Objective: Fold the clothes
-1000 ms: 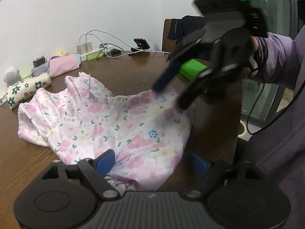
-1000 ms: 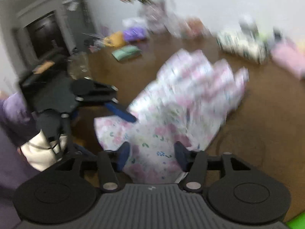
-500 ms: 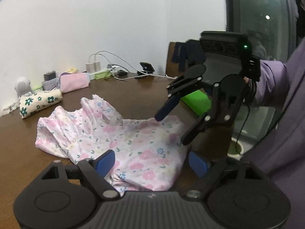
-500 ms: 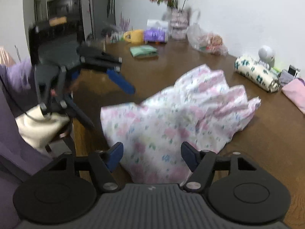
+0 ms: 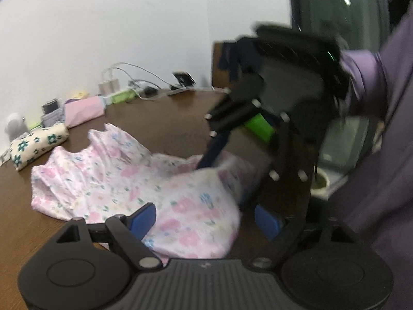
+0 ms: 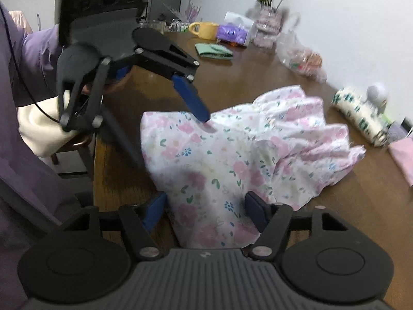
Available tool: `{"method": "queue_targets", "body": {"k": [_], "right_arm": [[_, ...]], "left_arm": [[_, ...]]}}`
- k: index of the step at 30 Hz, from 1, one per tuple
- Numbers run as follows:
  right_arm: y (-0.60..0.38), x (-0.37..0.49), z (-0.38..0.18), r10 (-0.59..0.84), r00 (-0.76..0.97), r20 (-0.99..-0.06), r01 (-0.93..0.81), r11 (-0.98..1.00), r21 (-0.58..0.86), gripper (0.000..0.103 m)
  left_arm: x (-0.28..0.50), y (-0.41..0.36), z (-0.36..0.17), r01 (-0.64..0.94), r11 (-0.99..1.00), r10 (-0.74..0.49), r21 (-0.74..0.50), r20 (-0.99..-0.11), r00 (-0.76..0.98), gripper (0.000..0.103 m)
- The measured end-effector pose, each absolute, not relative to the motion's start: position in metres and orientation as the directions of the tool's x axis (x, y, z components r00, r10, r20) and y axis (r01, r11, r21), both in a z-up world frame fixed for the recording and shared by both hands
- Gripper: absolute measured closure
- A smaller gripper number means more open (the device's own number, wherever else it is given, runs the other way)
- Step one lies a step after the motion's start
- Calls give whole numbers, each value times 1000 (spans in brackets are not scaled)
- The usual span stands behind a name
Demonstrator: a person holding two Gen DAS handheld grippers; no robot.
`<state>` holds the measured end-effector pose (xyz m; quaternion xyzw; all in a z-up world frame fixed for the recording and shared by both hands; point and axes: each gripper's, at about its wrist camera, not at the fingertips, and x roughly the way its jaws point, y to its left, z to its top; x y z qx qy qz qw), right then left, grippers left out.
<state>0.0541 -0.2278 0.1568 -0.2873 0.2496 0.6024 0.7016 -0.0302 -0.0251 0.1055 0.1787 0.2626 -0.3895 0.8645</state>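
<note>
A crumpled pink floral garment (image 5: 129, 180) lies on the brown table (image 5: 167, 126); it also shows in the right wrist view (image 6: 245, 155). My left gripper (image 5: 205, 219) is open, its jaws astride the garment's near edge. My right gripper (image 6: 204, 210) is open, its jaws astride the opposite corner. In the left wrist view the right gripper (image 5: 222, 183) reaches down onto the cloth. In the right wrist view the left gripper (image 6: 170, 139) has one blue fingertip (image 6: 198, 108) touching the cloth.
A floral pouch (image 5: 36, 144), a pink pouch (image 5: 84, 111), chargers and a phone (image 5: 183, 80) line the wall. A green object (image 5: 260, 126) lies near the table's right edge. A yellow mug (image 6: 206, 29), flower vase (image 6: 265, 20) and green cloth (image 6: 213, 50) stand at the far end.
Both grippers have come down to the garment's near edge; the right gripper dropped from above the cloth onto it. The cloth edge has bunched slightly.
</note>
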Motion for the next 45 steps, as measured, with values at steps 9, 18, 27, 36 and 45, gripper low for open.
{"method": "queue_targets", "body": {"k": [9, 18, 27, 36, 45], "right_arm": [[-230, 81, 159, 697, -101, -709, -979, 56, 195, 87], [-255, 93, 167, 715, -427, -553, -810, -32, 585, 90], [-270, 71, 193, 784, -207, -585, -923, 42, 383, 8], [-280, 20, 174, 829, 61, -556, -996, 86, 18, 41], [-304, 89, 162, 915, -45, -402, -744, 238, 625, 81]], "left_arm": [[-38, -32, 95, 785, 591, -552, 186, -616, 562, 20], [-91, -46, 89, 830, 464, -568, 311, -614, 548, 25], [-32, -10, 95, 820, 561, -691, -114, -610, 388, 78], [-4, 3, 114, 775, 483, -807, -407, -551, 213, 80], [9, 18, 128, 623, 624, -777, -472, -464, 427, 44]]}}
